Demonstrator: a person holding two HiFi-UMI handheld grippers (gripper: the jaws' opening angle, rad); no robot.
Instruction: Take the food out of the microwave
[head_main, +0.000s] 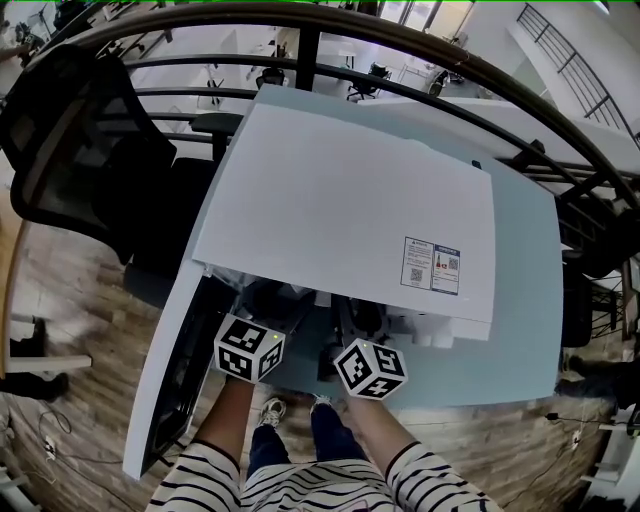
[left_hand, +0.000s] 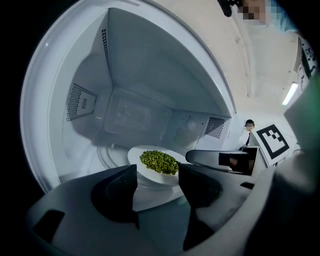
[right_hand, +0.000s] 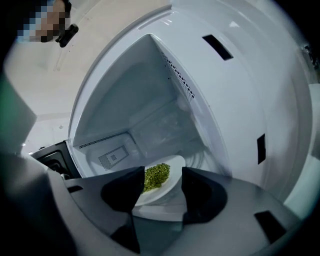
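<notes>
left gripper (left_hand: 156, 176) and right gripper (right_hand: 162, 176) — jaws wide apart, empty | plate (left_hand: 136, 156) of green peas (left_hand: 159, 162) just ahead, inside microwave (left_hand: 130, 107) | likely stiff, slippery, peas roll — take opposite rims, keep level

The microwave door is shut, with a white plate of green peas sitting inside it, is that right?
Not quite: the microwave door stands open, swung to the left, as the head view shows; a white plate of green peas sits inside it.
</notes>
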